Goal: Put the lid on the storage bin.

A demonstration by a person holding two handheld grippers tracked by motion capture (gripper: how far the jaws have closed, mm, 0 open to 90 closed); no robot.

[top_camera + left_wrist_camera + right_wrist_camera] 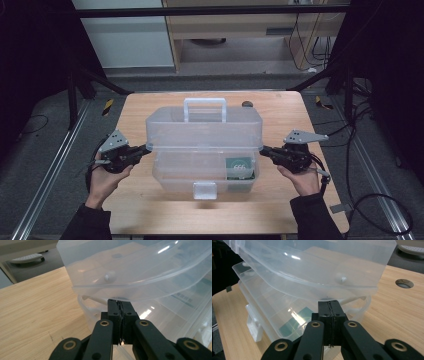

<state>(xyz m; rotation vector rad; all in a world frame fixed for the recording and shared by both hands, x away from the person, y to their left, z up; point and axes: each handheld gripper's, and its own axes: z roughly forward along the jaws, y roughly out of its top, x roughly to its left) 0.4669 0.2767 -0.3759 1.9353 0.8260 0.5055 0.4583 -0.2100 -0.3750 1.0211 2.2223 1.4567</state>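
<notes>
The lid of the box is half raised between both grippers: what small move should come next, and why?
Probably lift both ends evenly a little more. The lid tilts above the box, with the left gripper and right gripper shut under its side edges.

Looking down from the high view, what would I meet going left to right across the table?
Left tool → clear plastic box → green card inside it → right tool.

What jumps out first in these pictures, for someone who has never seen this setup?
A clear plastic box sits mid-table, its lid tilted up. Two black grippers, left and right, both shut, meet the lid's ends from either side. A green packet lies inside.
</notes>
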